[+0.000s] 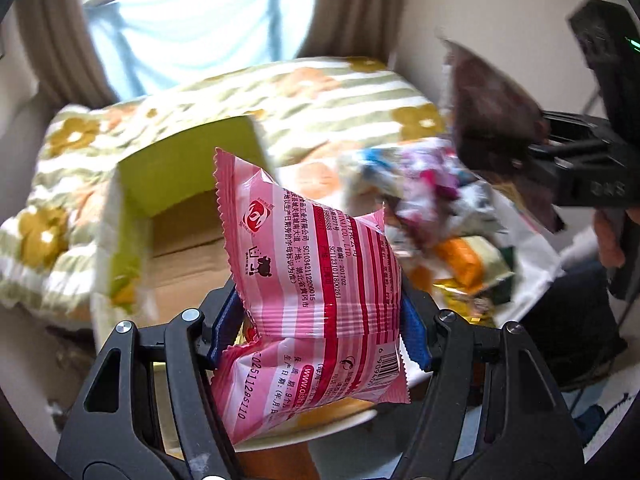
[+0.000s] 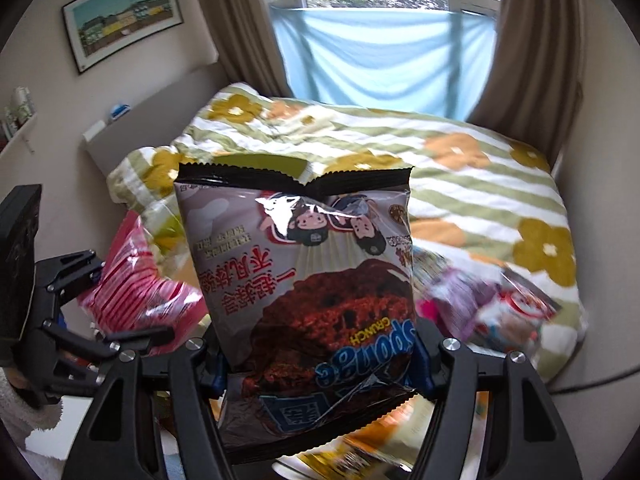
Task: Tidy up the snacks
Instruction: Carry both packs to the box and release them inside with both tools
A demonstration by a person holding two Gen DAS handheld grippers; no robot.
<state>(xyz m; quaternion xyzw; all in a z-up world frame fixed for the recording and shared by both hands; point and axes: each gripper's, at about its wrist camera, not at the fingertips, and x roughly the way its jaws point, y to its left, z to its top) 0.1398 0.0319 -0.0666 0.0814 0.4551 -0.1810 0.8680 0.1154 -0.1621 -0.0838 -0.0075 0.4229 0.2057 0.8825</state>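
Note:
My left gripper is shut on a pink striped snack packet and holds it up above an open cardboard box with green flaps. My right gripper is shut on a brown Sponge Crunch snack bag, held upside down. In the left wrist view the right gripper shows at the upper right with the brown bag. In the right wrist view the left gripper shows at the left with the pink packet. A pile of assorted snacks lies right of the box.
A bed with a flowered, green-striped blanket fills the background below a window with a blue cloth. More loose snack packets lie at its near edge. A framed picture hangs on the left wall.

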